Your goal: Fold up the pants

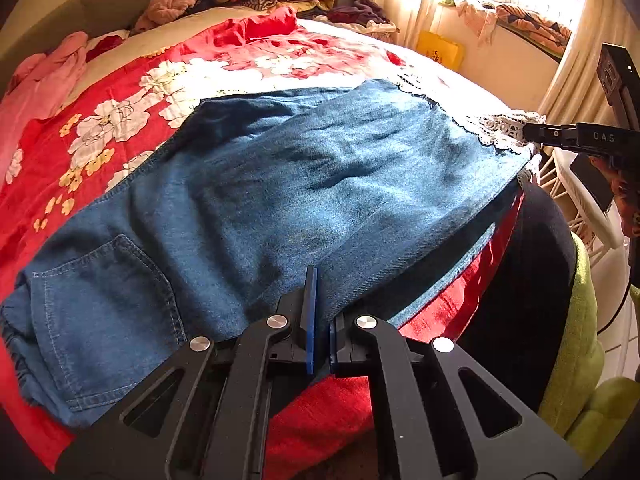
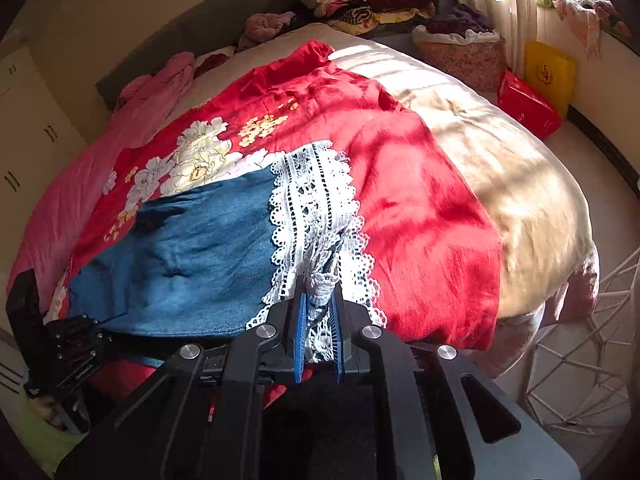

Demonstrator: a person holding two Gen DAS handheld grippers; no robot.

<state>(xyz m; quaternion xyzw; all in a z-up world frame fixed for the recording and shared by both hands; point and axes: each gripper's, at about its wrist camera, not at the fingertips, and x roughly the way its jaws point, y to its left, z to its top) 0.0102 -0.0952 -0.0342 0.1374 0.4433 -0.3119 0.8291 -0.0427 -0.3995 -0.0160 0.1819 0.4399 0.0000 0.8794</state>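
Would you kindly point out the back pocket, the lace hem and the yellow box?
Back pocket (image 1: 108, 320), left wrist view, middle of the stitched patch.
Lace hem (image 2: 316, 196), right wrist view, flat white band.
Yellow box (image 2: 550, 72), right wrist view, front face.

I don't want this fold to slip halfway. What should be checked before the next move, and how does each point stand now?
1. Right hand-held gripper shut on the lace hem: ok.
2. Left hand-held gripper shut on the near edge of the jeans: it is shut, but whether it holds cloth I cannot tell.
3. Jeans lying flat on the red floral bedspread: ok, only light wrinkles.
4. Legs stacked edge to edge: cannot tell.
5. Bedspread beyond the jeans free of other clothes: ok.
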